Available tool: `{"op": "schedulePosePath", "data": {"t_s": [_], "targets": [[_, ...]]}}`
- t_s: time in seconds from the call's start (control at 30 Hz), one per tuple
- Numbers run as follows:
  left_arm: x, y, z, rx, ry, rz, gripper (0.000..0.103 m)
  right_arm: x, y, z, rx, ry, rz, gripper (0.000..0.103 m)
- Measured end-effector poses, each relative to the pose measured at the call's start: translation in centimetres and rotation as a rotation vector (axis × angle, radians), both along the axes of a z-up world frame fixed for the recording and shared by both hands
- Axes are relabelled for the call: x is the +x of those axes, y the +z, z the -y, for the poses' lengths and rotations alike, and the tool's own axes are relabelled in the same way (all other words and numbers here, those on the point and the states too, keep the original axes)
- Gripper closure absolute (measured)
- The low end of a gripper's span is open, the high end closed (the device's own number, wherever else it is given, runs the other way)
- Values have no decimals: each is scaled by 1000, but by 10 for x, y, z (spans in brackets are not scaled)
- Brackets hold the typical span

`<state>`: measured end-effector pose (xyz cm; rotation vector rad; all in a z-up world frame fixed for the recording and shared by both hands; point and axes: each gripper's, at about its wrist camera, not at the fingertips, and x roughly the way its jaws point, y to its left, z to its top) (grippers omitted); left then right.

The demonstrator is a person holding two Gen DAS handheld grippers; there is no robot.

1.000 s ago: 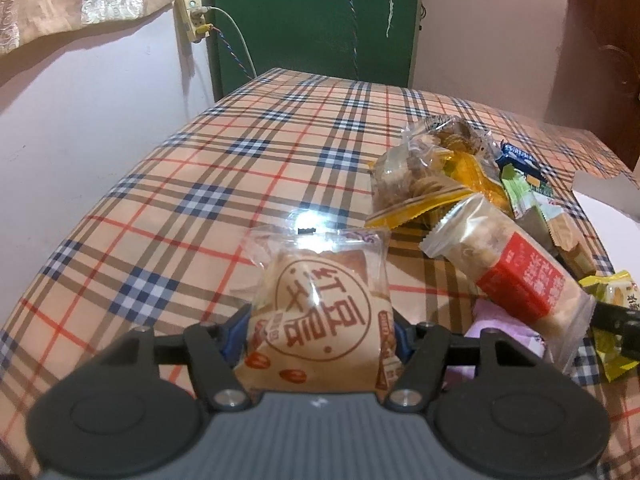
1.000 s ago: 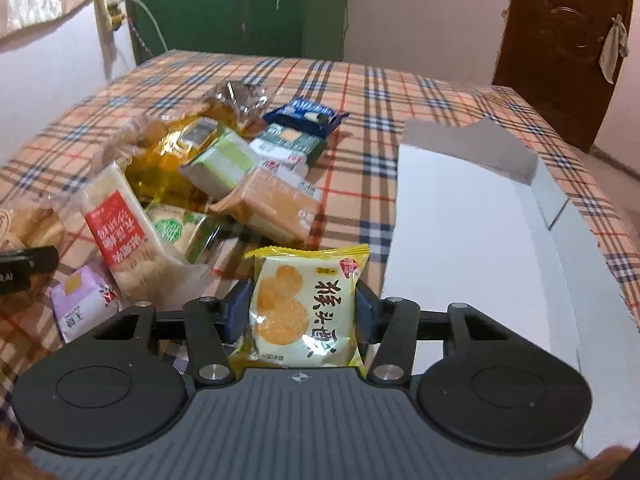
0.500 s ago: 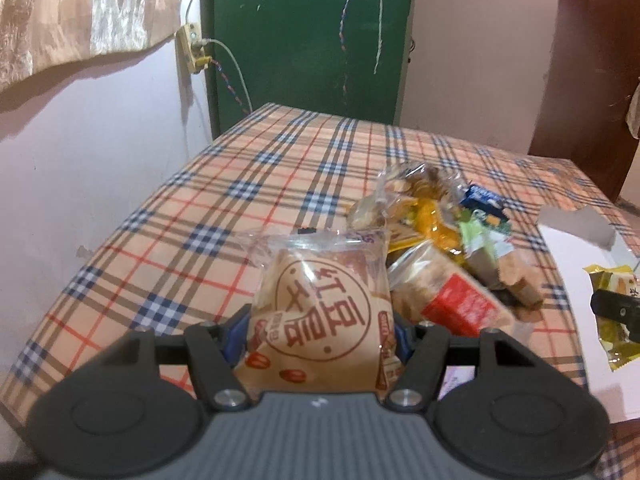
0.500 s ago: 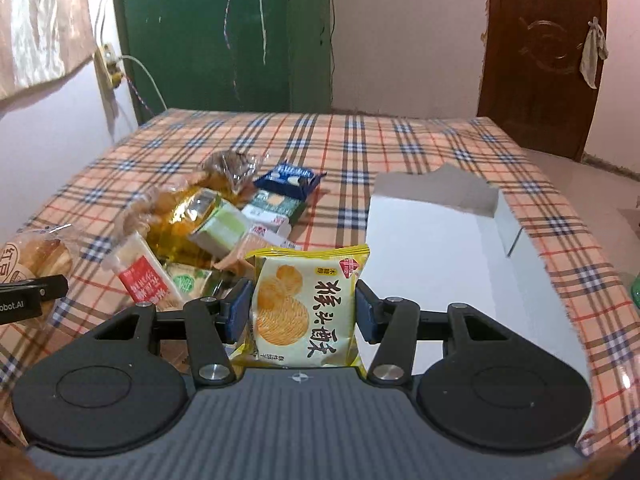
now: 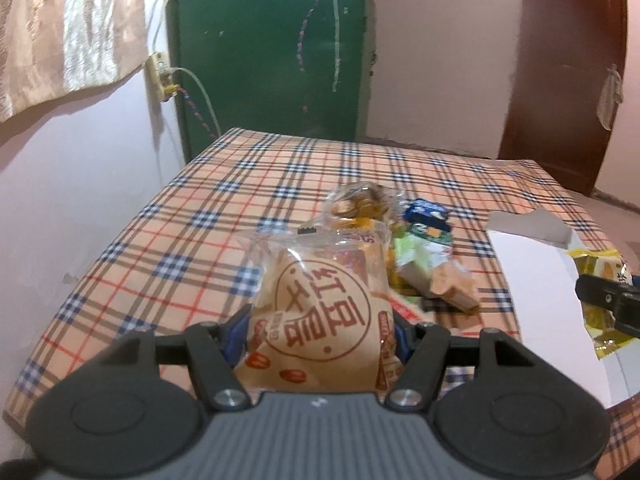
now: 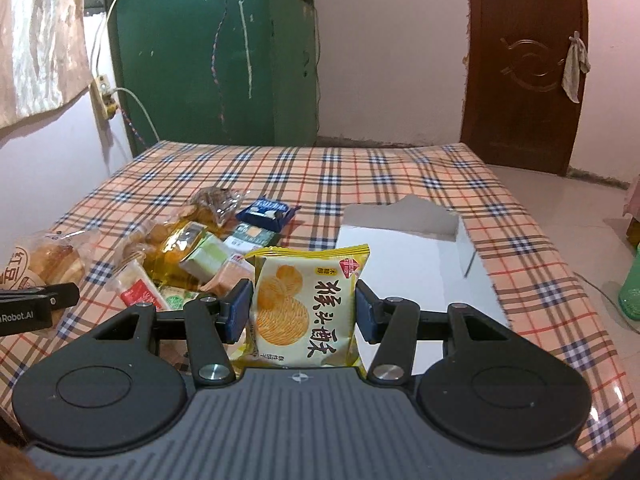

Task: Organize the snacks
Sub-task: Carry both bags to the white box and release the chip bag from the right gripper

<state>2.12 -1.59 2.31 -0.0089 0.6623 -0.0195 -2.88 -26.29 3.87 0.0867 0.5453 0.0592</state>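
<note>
plaid tablecloth [image 6: 400, 168]; both grippers [image 5: 318, 320] [image 6: 304, 308] clamp crinkly snack packets [image 5: 320, 312] [image 6: 306, 304].

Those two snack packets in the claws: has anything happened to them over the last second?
Both were lifted up and back from the table. The left gripper carries the red-bean bun packet, the right gripper the yellow chip packet. Jaws stayed clamped; the snack pile and white box stayed put.

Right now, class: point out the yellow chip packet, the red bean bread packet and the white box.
yellow chip packet [image 6: 306, 306], right wrist view, on its printed front.
red bean bread packet [image 5: 320, 316], left wrist view, on the round red print.
white box [image 6: 404, 256], right wrist view, on its bare floor.
</note>
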Motion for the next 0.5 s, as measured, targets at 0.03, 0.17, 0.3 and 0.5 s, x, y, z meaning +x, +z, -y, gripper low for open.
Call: {"op": "schedulePosePath", "data": {"t_s": [0.03, 0.17, 0.3, 0.5], "targets": [[0, 1, 4, 2, -9, 2, 38, -2, 1, 3, -1, -6, 4, 40], [1, 5, 22, 10, -54, 2, 38, 0, 2, 12, -7, -31, 14, 40], [4, 8, 41, 0, -106, -6, 38, -1, 3, 23, -1, -56, 17, 40], [13, 13, 76, -6, -187, -12, 38, 2, 0, 43, 4, -96, 13, 40]]}}
